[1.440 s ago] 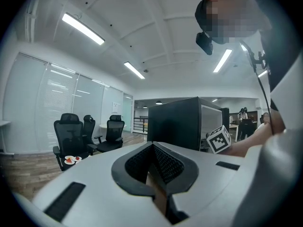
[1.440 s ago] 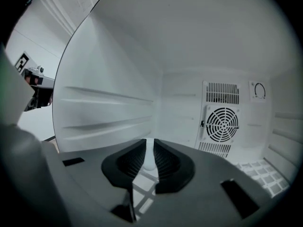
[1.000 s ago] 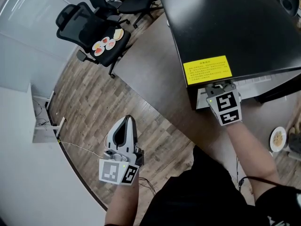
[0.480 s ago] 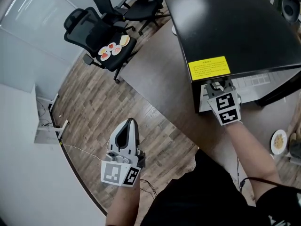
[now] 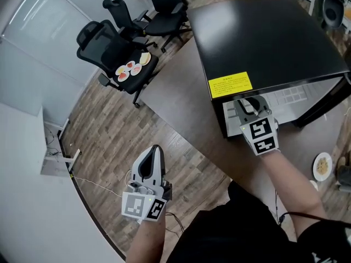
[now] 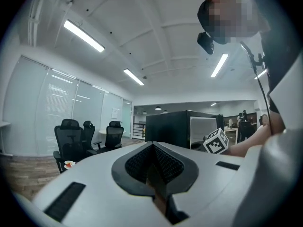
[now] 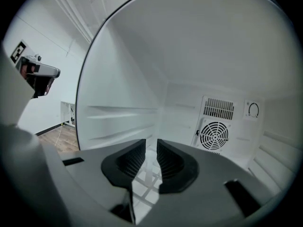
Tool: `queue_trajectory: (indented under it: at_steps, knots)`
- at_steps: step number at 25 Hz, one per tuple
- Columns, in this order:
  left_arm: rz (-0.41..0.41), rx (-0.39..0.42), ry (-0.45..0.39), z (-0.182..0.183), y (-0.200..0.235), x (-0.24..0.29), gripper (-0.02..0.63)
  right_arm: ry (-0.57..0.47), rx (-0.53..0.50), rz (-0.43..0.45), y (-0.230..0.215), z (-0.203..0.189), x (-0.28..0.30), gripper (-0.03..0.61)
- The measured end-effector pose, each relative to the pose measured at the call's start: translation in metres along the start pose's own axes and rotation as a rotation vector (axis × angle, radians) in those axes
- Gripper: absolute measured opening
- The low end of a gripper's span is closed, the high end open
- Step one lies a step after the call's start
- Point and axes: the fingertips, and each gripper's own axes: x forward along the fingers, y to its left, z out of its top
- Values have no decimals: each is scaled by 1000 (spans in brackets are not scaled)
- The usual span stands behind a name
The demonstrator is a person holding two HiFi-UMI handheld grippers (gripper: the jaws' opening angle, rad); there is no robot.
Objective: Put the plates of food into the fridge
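- Several plates of food [image 5: 130, 68] lie close together on the seat of a black office chair [image 5: 107, 41], well apart from both tongs. One more plate [image 5: 322, 166] shows at the head view's right edge, low beside the person's right arm.
- Handling, as a judgement: the plates look small, stiff and light. The food on them is loose, so any tilt could let it slide. A padded seat gives little firm support, and a push on one rim may tip the plate.
- Best hold is probably the rim on the side facing the person, pinched top and bottom and carried level. The plates look so close together that the outermost one offers the freest rim.
- The left tongs [image 6: 152, 162] are clenched with nothing between the jaws. They hang over the wooden floor, pointing roughly towards the chair.
- The right tongs [image 7: 151, 160] are released, a narrow gap between the jaws and nothing in it. They sit at the mouth of the open fridge [image 5: 263, 32], looking in at its wire shelf [image 7: 147, 186] and fan grille [image 7: 213, 135].
- The chair's armrests and backrest hem the seat in, so the front looks like the open approach.
- The brown counter [image 5: 181, 92] under the fridge juts out between chair and fridge, and a carried plate must go round its edge.
- Inside, the white cavity looks bare, with free room above the shelf. The rim of the opening needs minding.
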Motion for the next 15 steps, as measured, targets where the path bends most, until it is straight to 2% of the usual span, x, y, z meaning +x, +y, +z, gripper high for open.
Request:
queue_trajectory:
  at_steps: [6,11,15]
  knots:
    - [-41,-17,-20,-3,-17,-2,3,-35,-8,-28,1,3,-28,58]
    - [-105,68,-37,3,-37,-26,3,-19,4,-58,17,-8,-67,58]
    - [-167,71,-49,4,-52,-51,3,-20,9,-115,27,-11,-109,58]
